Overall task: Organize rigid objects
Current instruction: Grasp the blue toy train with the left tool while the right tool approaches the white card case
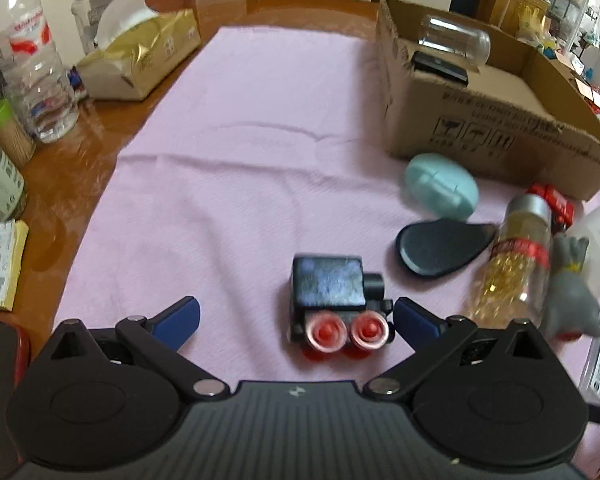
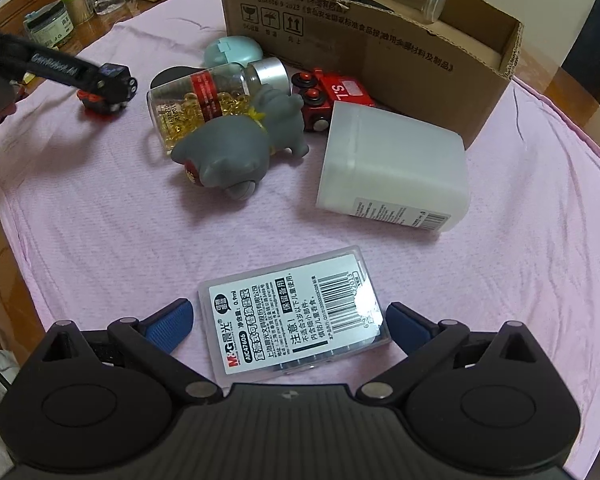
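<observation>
My left gripper [image 1: 296, 318] is open, its blue fingers either side of a black toy train [image 1: 334, 302] with red wheels lying on the pink cloth [image 1: 236, 160]; the train touches the right finger. In the right wrist view the train [image 2: 110, 88] sits at the tip of the left gripper. My right gripper [image 2: 288, 322] is open around a clear plastic refill case [image 2: 296, 320] with a white label, flat on the cloth. A cardboard box [image 1: 492, 120] holds a clear jar [image 1: 454, 42] and a black item [image 1: 440, 66].
On the cloth lie a teal case [image 2: 232, 50], a black pouch [image 1: 440, 246], a bottle of yellow capsules [image 2: 204, 98], a grey toy animal [image 2: 240, 144], a red toy train [image 2: 336, 96] and a white plastic container [image 2: 396, 172]. A tissue box [image 1: 140, 56], bottles and jars stand left.
</observation>
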### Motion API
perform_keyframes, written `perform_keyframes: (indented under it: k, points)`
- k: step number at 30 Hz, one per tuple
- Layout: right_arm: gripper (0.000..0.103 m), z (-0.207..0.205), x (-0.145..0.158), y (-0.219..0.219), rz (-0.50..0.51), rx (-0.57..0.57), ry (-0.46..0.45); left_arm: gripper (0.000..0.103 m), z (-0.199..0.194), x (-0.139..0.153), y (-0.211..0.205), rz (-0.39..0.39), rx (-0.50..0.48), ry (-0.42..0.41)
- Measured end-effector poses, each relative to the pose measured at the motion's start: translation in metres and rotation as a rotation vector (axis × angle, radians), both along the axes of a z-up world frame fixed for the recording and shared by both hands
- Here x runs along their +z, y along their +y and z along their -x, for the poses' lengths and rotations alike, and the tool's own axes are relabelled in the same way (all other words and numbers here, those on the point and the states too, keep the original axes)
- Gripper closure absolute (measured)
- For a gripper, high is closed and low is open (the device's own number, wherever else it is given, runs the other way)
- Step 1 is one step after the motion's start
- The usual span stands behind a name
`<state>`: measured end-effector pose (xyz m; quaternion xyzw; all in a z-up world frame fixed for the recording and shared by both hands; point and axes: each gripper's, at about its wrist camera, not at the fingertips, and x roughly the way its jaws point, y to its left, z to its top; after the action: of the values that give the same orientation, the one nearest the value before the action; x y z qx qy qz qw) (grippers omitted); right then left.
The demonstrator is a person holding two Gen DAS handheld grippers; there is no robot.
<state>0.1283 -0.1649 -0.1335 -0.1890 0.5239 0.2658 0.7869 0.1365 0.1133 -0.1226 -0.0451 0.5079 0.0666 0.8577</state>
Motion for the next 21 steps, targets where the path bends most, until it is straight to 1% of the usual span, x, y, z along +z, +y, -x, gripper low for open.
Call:
perform_keyframes:
  k: [2,4,9,15,21]
  points:
    - [0.0,-0.001,-0.001,0.001,0.0,-0.003,-0.004,0.001,-0.001,-0.006,0.0,0.0,-0.008,0.027]
    - [0.0,-0.001,-0.001,0.001,-0.001,-0.009,-0.007,0.001,-0.001,-0.008,-0.004,-0.028,-0.025,0.007]
    - [0.0,0.001,0.0,0.0,-0.003,-0.016,-0.011,0.0,-0.005,-0.009,-0.01,-0.027,-0.039,-0.013]
    - [0.0,0.002,0.001,0.0,-0.01,-0.027,-0.021,0.0,-0.007,-0.009,-0.011,-0.028,-0.003,-0.027]
    - [0.0,0.004,0.001,-0.002,-0.022,-0.012,-0.037,0.0,-0.011,-0.009,-0.011,-0.029,0.032,-0.027]
